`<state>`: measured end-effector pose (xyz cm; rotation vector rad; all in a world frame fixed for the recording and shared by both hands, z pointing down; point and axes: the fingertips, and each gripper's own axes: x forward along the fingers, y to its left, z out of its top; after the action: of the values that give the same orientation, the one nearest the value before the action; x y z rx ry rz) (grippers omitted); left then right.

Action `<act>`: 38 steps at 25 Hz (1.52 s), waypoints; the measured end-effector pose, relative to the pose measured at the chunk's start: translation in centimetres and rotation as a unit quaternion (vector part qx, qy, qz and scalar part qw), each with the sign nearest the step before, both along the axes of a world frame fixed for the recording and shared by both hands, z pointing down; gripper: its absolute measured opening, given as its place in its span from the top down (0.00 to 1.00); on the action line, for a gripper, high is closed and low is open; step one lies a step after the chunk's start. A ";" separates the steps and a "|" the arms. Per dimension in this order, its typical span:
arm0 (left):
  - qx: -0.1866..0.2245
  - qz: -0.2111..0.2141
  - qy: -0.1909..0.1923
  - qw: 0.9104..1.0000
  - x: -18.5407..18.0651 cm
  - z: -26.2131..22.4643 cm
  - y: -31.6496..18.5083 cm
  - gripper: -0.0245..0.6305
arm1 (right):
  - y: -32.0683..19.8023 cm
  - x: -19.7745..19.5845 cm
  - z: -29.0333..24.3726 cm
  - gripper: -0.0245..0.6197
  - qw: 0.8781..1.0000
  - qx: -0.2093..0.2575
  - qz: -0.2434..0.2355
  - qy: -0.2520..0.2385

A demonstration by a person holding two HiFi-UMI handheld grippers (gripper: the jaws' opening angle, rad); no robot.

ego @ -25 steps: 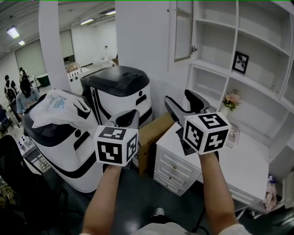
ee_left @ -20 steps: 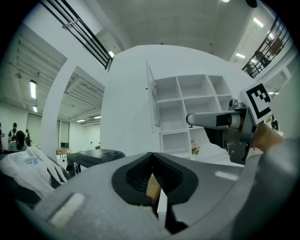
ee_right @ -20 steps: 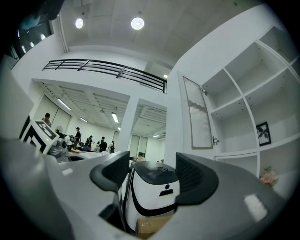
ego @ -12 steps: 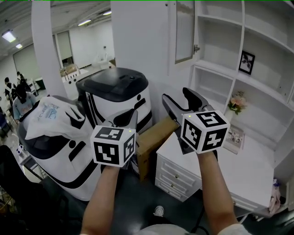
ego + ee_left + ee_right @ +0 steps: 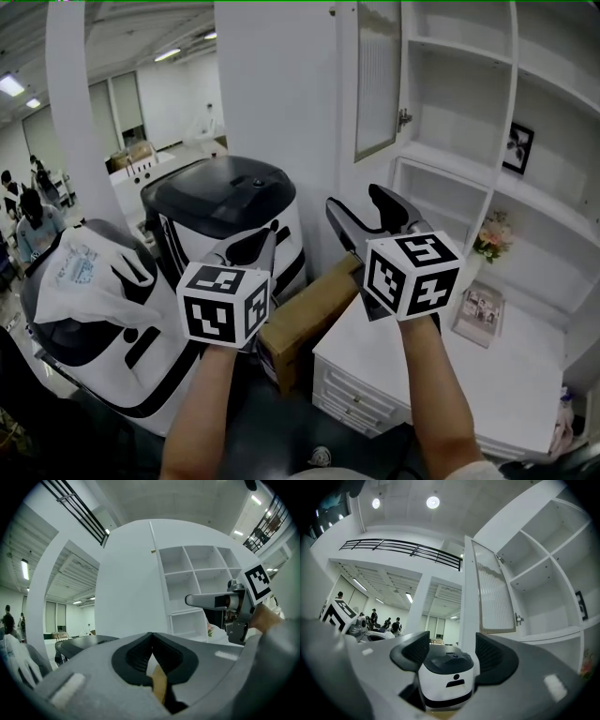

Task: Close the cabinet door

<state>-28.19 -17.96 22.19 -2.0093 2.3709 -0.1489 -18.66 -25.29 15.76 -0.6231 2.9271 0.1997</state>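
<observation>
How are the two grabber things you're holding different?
The left gripper has its grey jaws pressed together; the right gripper has them apart, empty. The left sits lower; the right is higher, nearer the open white glass-paned cabinet door. Each carries a black-and-white marker cube.

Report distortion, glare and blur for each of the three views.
Head view: sharp, evenly lit, shelves bowing toward the edges. Left gripper view: fisheye with black corners, the left gripper soft up close. Right gripper view: same fisheye, ceiling lamps flare, cabinet door looks curved.
</observation>
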 end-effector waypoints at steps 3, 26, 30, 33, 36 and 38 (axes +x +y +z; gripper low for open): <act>0.000 0.001 -0.002 1.000 -1.0 -0.3 -2.4 0.97 | -2.4 -1.0 -0.1 0.51 1.000 -0.002 0.001 -0.002; 0.001 0.052 0.004 0.999 -4.0 0.5 -10.5 0.97 | -7.7 -5.1 -1.3 0.51 1.000 -0.004 0.024 -0.016; 0.004 0.088 0.001 0.996 -4.1 0.0 -11.7 0.97 | -7.9 -5.0 -1.8 0.51 0.998 -0.003 0.054 -0.023; 0.005 0.114 0.001 0.993 -4.3 -0.2 -12.3 0.97 | -7.9 -5.2 -2.0 0.51 0.997 -0.001 0.076 -0.024; 0.009 0.140 0.001 0.990 -4.3 -0.3 -12.9 0.97 | -8.0 -5.3 -2.0 0.51 0.995 0.002 0.098 -0.024; 0.011 0.156 0.000 0.988 -4.3 -0.4 -13.3 0.97 | -8.3 -5.2 -2.1 0.53 0.993 0.001 0.114 -0.025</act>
<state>-32.46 -31.24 21.79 -2.3339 2.0115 -0.1129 -23.89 -33.55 13.66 -0.9476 2.8027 0.2078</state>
